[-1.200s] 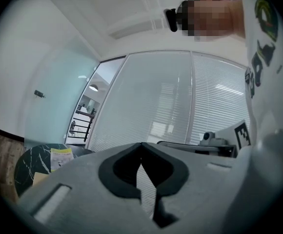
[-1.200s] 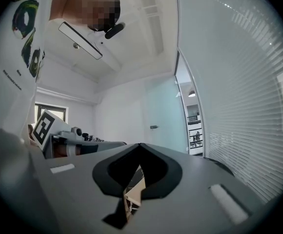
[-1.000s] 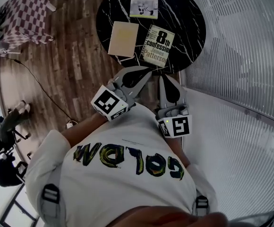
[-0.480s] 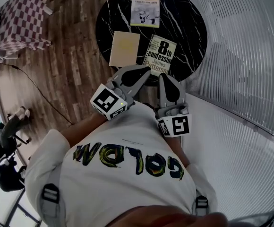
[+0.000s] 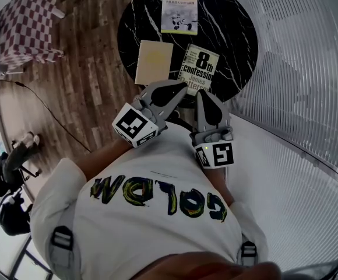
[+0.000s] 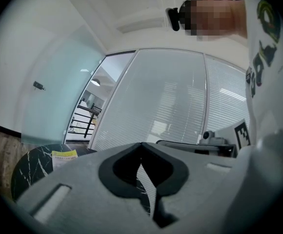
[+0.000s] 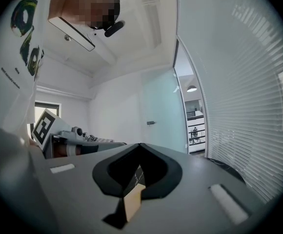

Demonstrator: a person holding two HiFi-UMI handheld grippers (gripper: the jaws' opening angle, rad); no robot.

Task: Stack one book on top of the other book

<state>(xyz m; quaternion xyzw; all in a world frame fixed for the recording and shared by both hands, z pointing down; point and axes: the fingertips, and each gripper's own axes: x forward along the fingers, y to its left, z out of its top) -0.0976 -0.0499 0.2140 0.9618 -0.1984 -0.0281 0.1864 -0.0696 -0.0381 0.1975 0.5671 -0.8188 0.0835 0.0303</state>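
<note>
Three books lie flat and apart on the round black marble table [image 5: 242,22], none stacked.

1. The printed-cover book [image 5: 199,70] lies directly ahead of the right gripper [image 5: 202,94], just beyond its tips.
2. The plain tan book [image 5: 153,62] lies beside the printed-cover book, ahead of the left gripper [image 5: 182,86] and to the left of its tips.
3. The yellow-edged book [image 5: 179,13] lies farthest ahead of both grippers, near the far rim of the table.

Left gripper: jaws clenched, tips meeting, nothing between them. In the head view its tips sit at the near edge of the table, below the gap between the two nearer books. No contact with either book is visible.

Right gripper: jaws clenched, tips meeting, nothing grasped. In the right gripper view a tan surface shows through the opening behind the tips. It sits just beside the left gripper, on that gripper's right.

Both grippers are held close in front of the person's white shirt [image 5: 157,214]. A ribbed glass wall [image 5: 297,69] stands to the right of the right gripper. Wooden floor [image 5: 93,69] and a checked cloth [image 5: 32,22] lie well to the left of the left gripper.
</note>
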